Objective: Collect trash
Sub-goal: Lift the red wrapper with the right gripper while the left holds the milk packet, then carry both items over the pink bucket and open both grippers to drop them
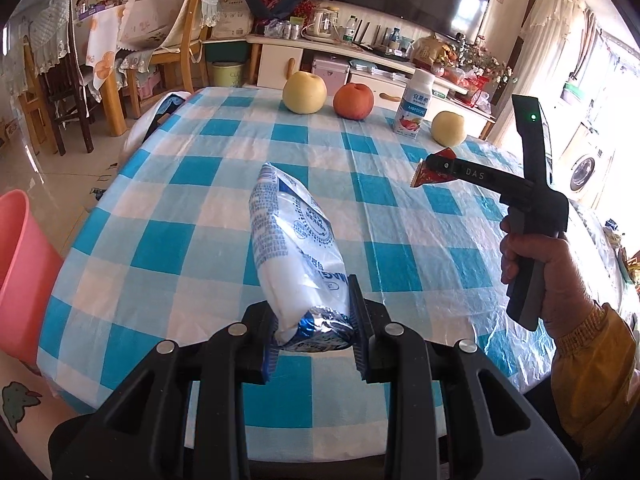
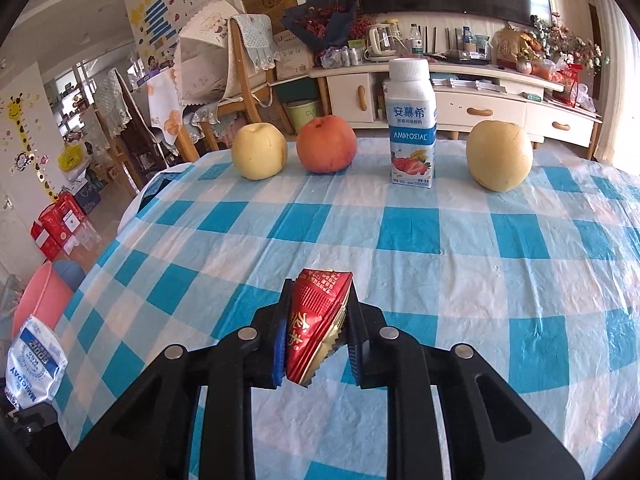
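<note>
My left gripper (image 1: 316,332) is shut on a white and blue plastic milk pouch (image 1: 294,248), held above the checked table (image 1: 192,200); the pouch also shows in the right wrist view (image 2: 36,368) at the far left. My right gripper (image 2: 318,336) is shut on a crumpled red and gold wrapper (image 2: 318,320), held above the table. In the left wrist view the right gripper (image 1: 424,172) sits to the right with the wrapper (image 1: 430,170) in its tips. A pink bin (image 1: 20,276) stands on the floor left of the table, also in the right wrist view (image 2: 40,300).
Along the table's far edge stand a yellow pear (image 2: 259,151), a red apple (image 2: 327,144), a yogurt bottle (image 2: 412,124) and another pear (image 2: 499,155). Chairs (image 1: 172,40) and a TV cabinet (image 2: 460,104) lie beyond the table.
</note>
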Available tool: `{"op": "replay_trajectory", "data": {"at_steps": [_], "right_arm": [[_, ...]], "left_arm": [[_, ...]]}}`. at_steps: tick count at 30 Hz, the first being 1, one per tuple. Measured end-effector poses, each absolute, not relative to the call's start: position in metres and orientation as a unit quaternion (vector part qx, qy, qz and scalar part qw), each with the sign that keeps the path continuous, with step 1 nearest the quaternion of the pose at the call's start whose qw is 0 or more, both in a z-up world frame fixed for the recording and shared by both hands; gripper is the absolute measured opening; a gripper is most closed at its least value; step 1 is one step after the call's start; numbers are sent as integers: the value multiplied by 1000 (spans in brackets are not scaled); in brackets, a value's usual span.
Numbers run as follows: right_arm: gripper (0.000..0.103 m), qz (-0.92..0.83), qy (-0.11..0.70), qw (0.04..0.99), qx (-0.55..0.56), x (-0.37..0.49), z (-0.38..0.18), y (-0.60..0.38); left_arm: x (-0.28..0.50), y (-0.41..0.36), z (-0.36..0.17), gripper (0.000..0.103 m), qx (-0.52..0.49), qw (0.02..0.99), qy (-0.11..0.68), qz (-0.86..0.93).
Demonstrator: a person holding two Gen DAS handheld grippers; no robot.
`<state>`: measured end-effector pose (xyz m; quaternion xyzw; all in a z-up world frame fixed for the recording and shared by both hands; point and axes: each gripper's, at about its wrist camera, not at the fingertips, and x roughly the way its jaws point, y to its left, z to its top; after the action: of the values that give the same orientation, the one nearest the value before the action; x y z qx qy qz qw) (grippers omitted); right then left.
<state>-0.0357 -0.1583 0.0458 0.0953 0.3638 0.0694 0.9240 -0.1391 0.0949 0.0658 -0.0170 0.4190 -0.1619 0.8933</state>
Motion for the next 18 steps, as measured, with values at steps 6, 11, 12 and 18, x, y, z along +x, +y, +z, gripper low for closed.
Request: {"op": "replay_trajectory", "data": {"at_steps": [6, 11, 12, 18], "right_arm": [[25, 73, 364, 924, 89, -63, 53, -127], [25, 86, 375, 919, 82, -88, 53, -99], [25, 90, 378, 917, 84, -92, 53, -94], [25, 123, 387, 910, 85, -113, 57, -55]], "left_arm": [[-143, 115, 67, 31, -30, 895, 413, -163], [-147, 133, 73, 31, -40, 902, 401, -158], [-148, 138, 74, 31, -43, 903, 397, -156], [-155, 175, 85, 31, -62, 913, 377, -140]]}}
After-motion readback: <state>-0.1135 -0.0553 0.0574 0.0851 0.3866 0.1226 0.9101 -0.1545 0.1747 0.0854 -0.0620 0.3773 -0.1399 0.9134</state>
